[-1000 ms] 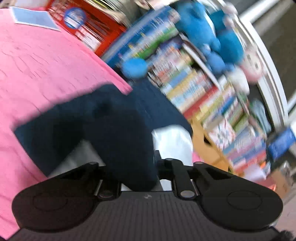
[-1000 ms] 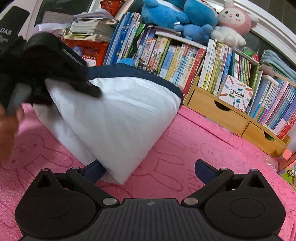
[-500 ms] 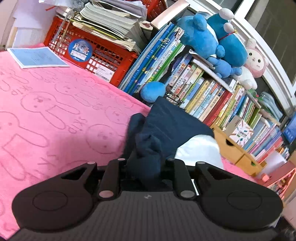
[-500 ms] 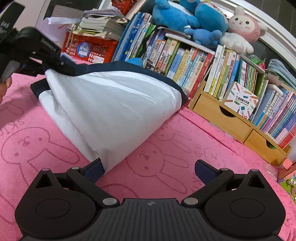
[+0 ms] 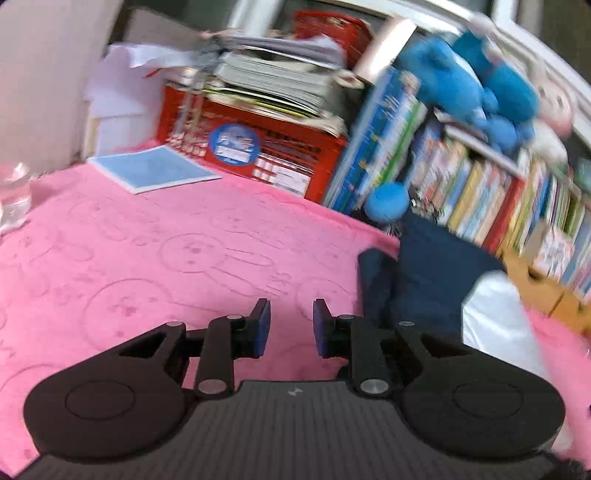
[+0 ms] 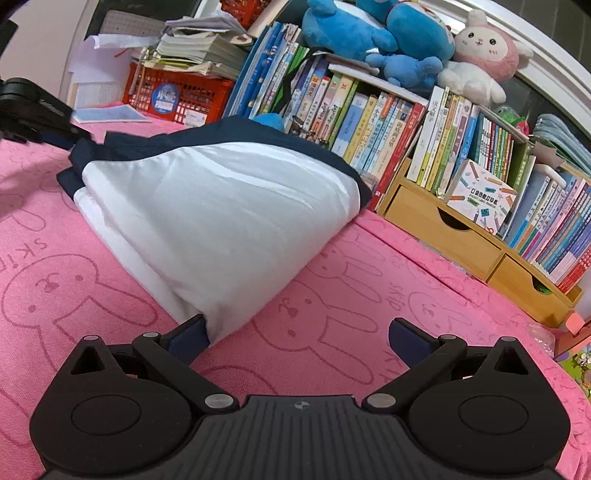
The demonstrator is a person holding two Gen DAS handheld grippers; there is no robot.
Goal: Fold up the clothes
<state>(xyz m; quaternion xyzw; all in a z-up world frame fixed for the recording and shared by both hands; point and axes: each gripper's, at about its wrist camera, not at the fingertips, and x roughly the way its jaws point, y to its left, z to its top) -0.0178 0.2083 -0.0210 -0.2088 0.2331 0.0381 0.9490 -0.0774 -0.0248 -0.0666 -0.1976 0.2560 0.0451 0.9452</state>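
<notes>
1. The folded cloth garment (image 6: 221, 206) is white with a navy blue edge and sleeves.
2. The soft towel cover on the tabletop (image 6: 351, 295) is bright pink, embossed with rabbit outlines and letters.
3. The plastic crate (image 6: 192, 92) is red with a round blue sticker.
4. The plush toys (image 6: 354, 29) are blue; the plush rabbit (image 6: 484, 48) is pink and white.
5. The left hand-held gripper (image 5: 290, 328) and the right hand-held gripper (image 6: 295, 332) are black with blue pads (image 5: 263, 326).

Smooth white-and-navy cloth garment (image 6: 221, 206) lies on a fuzzy, embossed pink towel (image 6: 332, 295).
</notes>
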